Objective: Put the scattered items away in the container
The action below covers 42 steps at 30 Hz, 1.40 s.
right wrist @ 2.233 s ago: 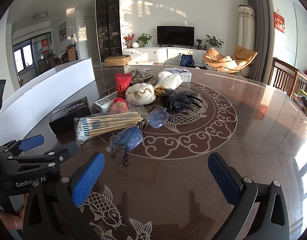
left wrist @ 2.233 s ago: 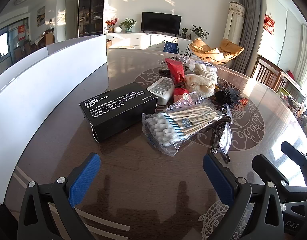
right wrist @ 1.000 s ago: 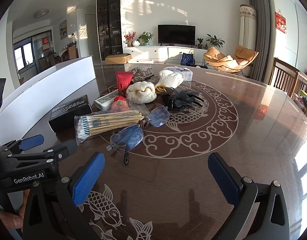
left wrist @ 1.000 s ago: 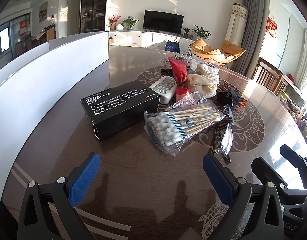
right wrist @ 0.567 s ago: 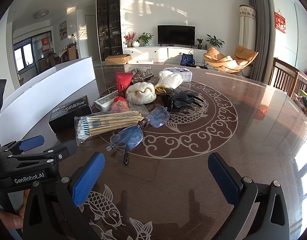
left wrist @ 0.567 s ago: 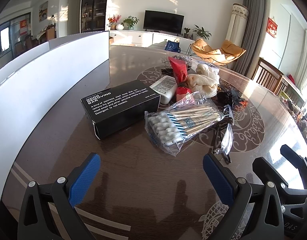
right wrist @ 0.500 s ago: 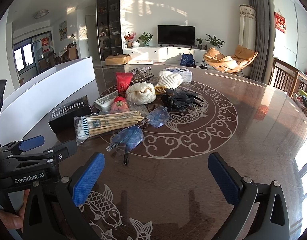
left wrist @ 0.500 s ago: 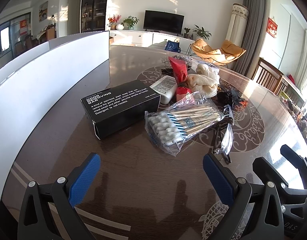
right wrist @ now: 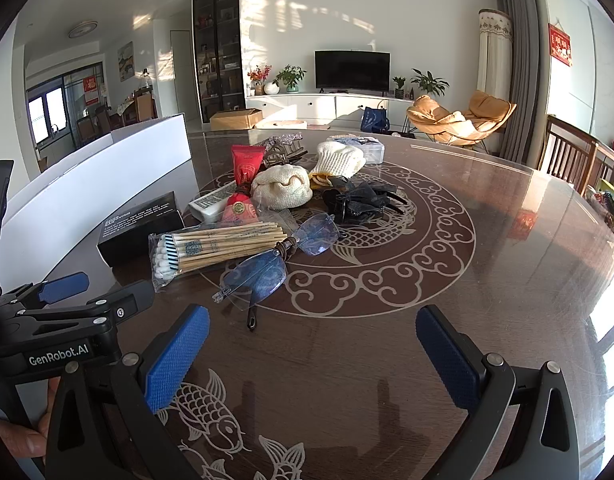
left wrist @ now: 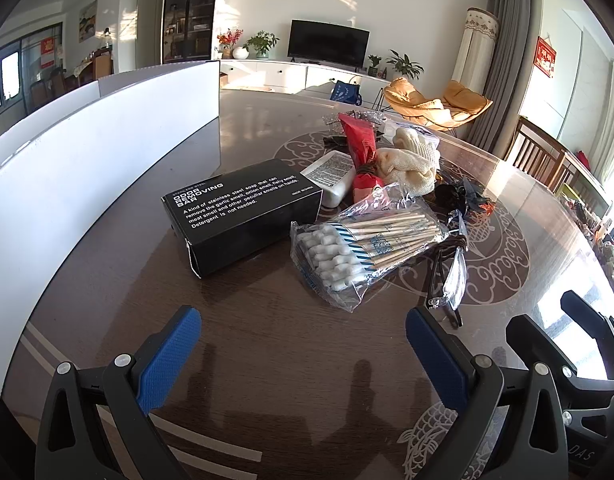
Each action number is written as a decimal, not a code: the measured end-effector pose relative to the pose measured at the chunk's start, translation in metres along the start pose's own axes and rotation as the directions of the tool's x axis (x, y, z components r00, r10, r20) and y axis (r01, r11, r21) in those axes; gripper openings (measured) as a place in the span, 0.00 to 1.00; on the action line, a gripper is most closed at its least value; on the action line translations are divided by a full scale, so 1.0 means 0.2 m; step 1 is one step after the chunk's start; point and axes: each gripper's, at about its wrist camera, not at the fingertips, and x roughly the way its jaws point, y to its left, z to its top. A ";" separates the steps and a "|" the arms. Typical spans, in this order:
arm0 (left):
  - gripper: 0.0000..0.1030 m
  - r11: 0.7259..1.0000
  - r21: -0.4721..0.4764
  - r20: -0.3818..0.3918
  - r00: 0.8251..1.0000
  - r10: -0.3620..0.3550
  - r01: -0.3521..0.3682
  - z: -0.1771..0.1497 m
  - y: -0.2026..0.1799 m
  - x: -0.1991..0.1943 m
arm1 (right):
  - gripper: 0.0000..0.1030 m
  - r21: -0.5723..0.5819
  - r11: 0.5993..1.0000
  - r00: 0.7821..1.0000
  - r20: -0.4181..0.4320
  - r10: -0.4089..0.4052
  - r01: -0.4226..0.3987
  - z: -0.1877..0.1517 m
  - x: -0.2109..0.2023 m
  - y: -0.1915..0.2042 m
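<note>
The black box [left wrist: 243, 216] at about 10 o'clock from the table's middle carries white print: "ODOR REMOVING BAR", then "A kind of stainless steel soap that can remove the garlic smell, onion smell, fishy smell, meat smell and other peculiar smells on hands. Detergent is not needed." and "MADE IN CHINA". The left gripper [right wrist: 95, 300] body reads "GenRobot.AI".
</note>
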 end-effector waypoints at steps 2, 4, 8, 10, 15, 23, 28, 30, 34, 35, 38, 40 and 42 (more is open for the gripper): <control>1.00 1.000 0.001 0.000 1.000 -0.001 0.001 0.00 0.00 0.00 | 1.00 0.000 1.000 1.000 0.000 0.000 0.000 0.00 0.00 0.00; 1.00 1.000 0.004 0.000 1.000 -0.004 0.004 0.00 0.00 0.00 | 1.00 0.000 1.000 1.000 0.000 0.000 0.000 0.00 0.00 0.00; 1.00 1.000 0.006 -0.001 1.000 -0.006 0.006 0.00 0.00 0.00 | 1.00 0.000 1.000 1.000 -0.003 -0.002 0.002 0.00 0.00 0.00; 1.00 1.000 0.006 -0.001 1.000 -0.006 0.006 0.00 0.00 0.00 | 1.00 0.000 1.000 1.000 -0.003 -0.001 0.001 0.00 0.00 0.00; 1.00 1.000 0.017 0.000 1.000 -0.007 0.007 0.00 0.00 0.00 | 1.00 0.005 1.000 1.000 -0.001 0.004 -0.004 0.00 -0.01 -0.01; 1.00 1.000 0.017 -0.003 1.000 -0.011 0.011 0.00 0.00 0.00 | 1.00 0.002 1.000 1.000 -0.007 0.002 -0.002 0.01 -0.01 0.00; 1.00 1.000 0.022 -0.004 1.000 -0.014 0.014 0.00 -0.01 0.00 | 1.00 -0.001 1.000 1.000 -0.011 0.000 0.000 0.01 0.00 0.00; 1.00 1.000 0.024 -0.003 1.000 -0.014 0.014 0.00 -0.01 0.00 | 1.00 0.000 1.000 1.000 -0.012 0.000 0.000 0.01 0.00 0.00; 1.00 1.000 0.023 0.010 1.000 -0.016 0.015 0.00 0.00 -0.01 | 1.00 0.000 1.000 1.000 -0.011 0.001 -0.001 0.01 0.00 0.00; 1.00 1.000 0.022 0.015 1.000 -0.016 0.016 0.00 0.00 -0.02 | 1.00 0.000 1.000 1.000 -0.011 0.002 -0.002 0.01 0.00 0.00; 1.00 0.999 0.026 0.017 1.000 -0.021 0.021 0.00 0.00 -0.03 | 1.00 0.000 1.000 1.000 -0.014 0.006 -0.006 0.01 0.00 0.00; 1.00 0.999 0.035 0.015 1.000 -0.024 0.024 0.02 0.01 -0.05 | 1.00 -0.003 1.000 1.000 -0.020 0.010 -0.010 0.01 0.01 0.00; 1.00 0.999 0.034 0.020 1.000 -0.021 0.020 0.04 0.04 -0.07 | 1.00 -0.007 1.000 0.999 -0.028 0.015 -0.015 0.01 0.02 0.01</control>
